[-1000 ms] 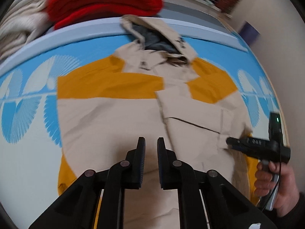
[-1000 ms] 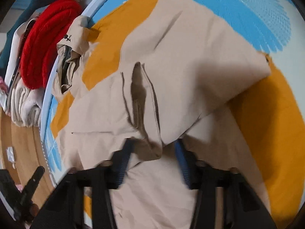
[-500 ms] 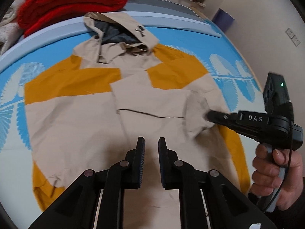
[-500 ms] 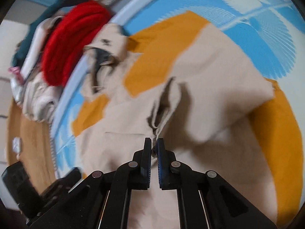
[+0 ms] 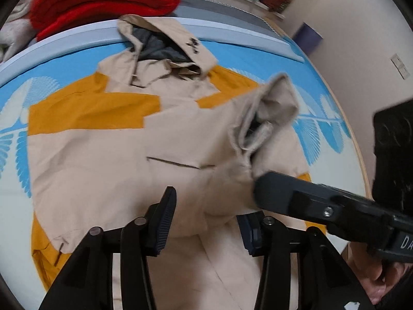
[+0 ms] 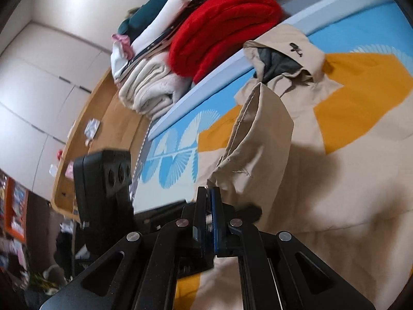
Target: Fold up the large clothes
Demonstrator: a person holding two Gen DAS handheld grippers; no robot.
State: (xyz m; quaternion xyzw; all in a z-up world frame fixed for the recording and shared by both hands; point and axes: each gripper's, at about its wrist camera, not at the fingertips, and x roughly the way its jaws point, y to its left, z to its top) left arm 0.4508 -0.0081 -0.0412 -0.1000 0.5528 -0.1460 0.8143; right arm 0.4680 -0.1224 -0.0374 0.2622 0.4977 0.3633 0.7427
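Note:
A beige and orange hooded jacket (image 5: 103, 155) lies face up on the blue patterned mat (image 5: 245, 54), with its hood (image 5: 165, 44) at the far edge. My right gripper (image 6: 209, 193) is shut on the cuff end of the beige sleeve (image 6: 255, 139), which stands lifted above the jacket's body. In the left wrist view the right gripper (image 5: 258, 183) comes in from the right with the sleeve (image 5: 268, 111) bunched at its tip. My left gripper (image 5: 206, 222) hovers over the jacket's lower front with its jaws opening. Fabric lies beneath them, and the pads are not pressing on it.
Folded clothes are stacked beyond the mat's far edge: a red knit (image 5: 103, 0), cream blankets (image 6: 152, 87), and teal and white pieces (image 6: 155, 18). A wooden rim (image 6: 108, 113) borders the mat. A person's hand (image 5: 371, 279) holds the right gripper's handle.
The right gripper shut on the sleeve cuff, then rose and rolled, lifting the sleeve off the jacket. The left gripper's jaws have spread wider over the lower front.

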